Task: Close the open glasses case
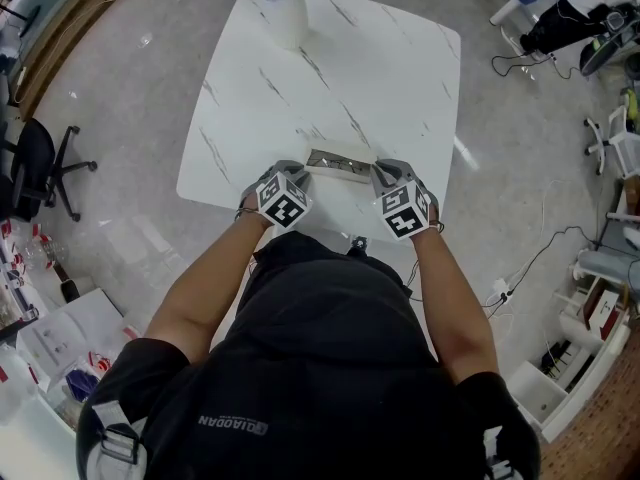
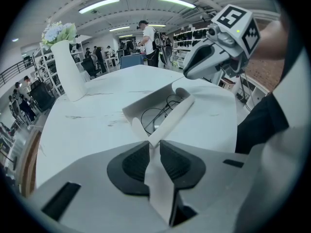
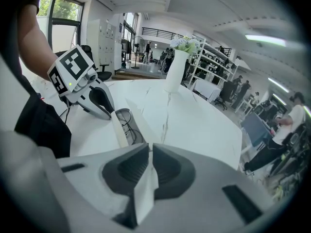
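Nearest the body, at 7 o'clock of the glasses case, the left gripper is clamped tight on one end of the case's white flap. At 5 o'clock the right gripper is pinched on the other end. The case is set at the table's near edge, not yet folded over, with the glasses exposed. Closing is judged gripped but undone. A vase is seen at 12 o'clock.

I see a white tabletop with gray streaks. A white vase and the open glasses case sit on it.
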The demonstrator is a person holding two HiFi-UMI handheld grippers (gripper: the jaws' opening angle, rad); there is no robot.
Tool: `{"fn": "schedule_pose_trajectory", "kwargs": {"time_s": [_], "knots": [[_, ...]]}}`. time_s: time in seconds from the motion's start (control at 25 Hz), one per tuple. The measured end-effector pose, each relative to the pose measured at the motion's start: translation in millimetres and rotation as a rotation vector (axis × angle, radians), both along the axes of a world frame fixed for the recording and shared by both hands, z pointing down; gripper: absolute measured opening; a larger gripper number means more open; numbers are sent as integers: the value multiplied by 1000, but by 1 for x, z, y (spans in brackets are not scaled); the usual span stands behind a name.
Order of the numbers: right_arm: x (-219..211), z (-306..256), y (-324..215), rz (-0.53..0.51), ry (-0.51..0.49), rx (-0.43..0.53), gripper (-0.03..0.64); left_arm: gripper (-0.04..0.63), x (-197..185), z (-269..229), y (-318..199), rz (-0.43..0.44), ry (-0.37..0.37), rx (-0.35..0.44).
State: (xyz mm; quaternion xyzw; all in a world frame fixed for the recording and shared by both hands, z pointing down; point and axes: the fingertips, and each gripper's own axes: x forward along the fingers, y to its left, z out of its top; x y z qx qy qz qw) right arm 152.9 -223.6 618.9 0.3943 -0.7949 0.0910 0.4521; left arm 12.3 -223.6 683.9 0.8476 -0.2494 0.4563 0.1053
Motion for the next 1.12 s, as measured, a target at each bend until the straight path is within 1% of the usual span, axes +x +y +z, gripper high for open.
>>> {"fn": "schedule_pose_trajectory", "kwargs": {"time_s": [0.6,1.12], "knots": [[-5,9,15,-8,-11,-26,28,72,0,1,-1,-9,-1,-2],[-8,24,32,-25,-15,-69,28,72,1,0,0,-10,1,-5]]}}
